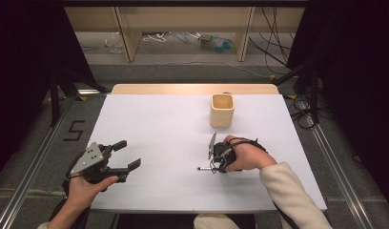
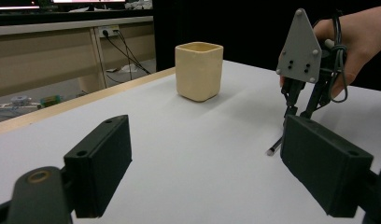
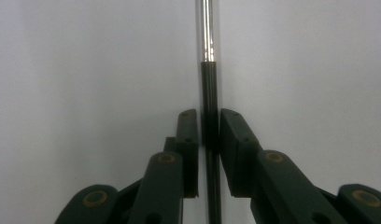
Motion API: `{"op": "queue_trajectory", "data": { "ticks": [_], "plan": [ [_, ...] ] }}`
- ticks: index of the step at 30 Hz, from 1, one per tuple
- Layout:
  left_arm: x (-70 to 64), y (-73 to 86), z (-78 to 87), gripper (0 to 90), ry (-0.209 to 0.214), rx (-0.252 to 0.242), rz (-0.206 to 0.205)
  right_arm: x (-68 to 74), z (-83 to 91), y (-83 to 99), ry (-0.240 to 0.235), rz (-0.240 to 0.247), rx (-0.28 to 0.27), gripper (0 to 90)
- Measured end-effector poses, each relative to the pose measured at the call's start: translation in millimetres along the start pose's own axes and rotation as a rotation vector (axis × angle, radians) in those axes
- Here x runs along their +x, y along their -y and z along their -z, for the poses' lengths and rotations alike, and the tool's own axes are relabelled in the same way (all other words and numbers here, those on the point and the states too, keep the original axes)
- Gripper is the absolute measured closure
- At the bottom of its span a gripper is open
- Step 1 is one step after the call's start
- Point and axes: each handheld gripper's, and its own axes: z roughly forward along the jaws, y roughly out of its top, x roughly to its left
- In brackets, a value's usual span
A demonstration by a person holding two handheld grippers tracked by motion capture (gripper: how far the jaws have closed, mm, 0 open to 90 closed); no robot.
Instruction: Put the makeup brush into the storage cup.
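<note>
A thin pen [image 1: 204,168] with a black grip and a silvery barrel lies flat on the white table [image 1: 149,124]. My right gripper [image 1: 214,168] points straight down at it. In the right gripper view the two jaws of the right gripper [image 3: 208,126] press on either side of the pen's [image 3: 208,84] black section. My left gripper [image 1: 129,153] hovers open near the table's front left, nothing between its jaws. The left gripper view looks between the left gripper's [image 2: 205,163] pads at the pen [image 2: 274,148] and the right gripper [image 2: 296,112]. A beige square cup [image 1: 222,109] stands upright behind.
The cup [image 2: 199,70] is a hand's length beyond the right gripper, toward the table's far edge. A wooden strip [image 1: 192,88] borders the far side. Cables and desk legs lie on the floor beyond.
</note>
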Motion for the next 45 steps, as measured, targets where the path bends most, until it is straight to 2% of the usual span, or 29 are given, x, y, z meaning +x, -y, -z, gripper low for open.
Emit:
{"op": "queue_trajectory", "data": {
  "ticks": [8,11,25,28,29,30,31,32,35,45],
  "plan": [
    [0.0,0.0,0.1,16.1,0.000,-0.001,0.000,-0.2,-0.2,-0.3,-0.002,0.012,0.001,83.3],
    [0.0,0.0,0.1,16.1,0.000,0.000,0.000,1.5,0.2,-0.2,-0.011,-0.014,0.009,83.8],
    [-0.1,0.1,0.0,16.1,-0.001,-0.002,0.006,1.7,0.5,-0.3,-0.008,-0.001,0.011,84.1],
    [0.1,0.2,-0.2,16.1,0.001,-0.001,0.005,2.6,1.2,0.2,-0.009,-0.010,0.020,84.2],
    [-0.1,0.2,-0.1,16.1,-0.001,-0.002,0.007,0.9,1.0,0.5,-0.004,0.020,0.008,84.2],
    [0.0,0.2,-0.1,16.2,0.000,-0.002,0.007,0.1,1.5,1.1,-0.001,0.027,0.004,84.2],
    [0.0,0.2,-0.1,16.2,-0.001,-0.002,0.007,0.1,1.5,1.1,-0.001,0.027,0.004,84.2],
    [0.0,0.2,-0.1,16.1,-0.001,-0.002,0.008,1.9,3.4,1.5,-0.002,-0.003,0.003,84.2],
    [0.0,0.2,-0.2,16.1,-0.001,-0.001,0.007,0.9,5.1,1.8,0.000,0.009,-0.007,84.2],
    [0.4,0.2,-0.1,16.1,-0.002,0.000,0.009,0.7,11.7,4.2,0.016,-0.009,-0.035,84.2]
  ]
}}
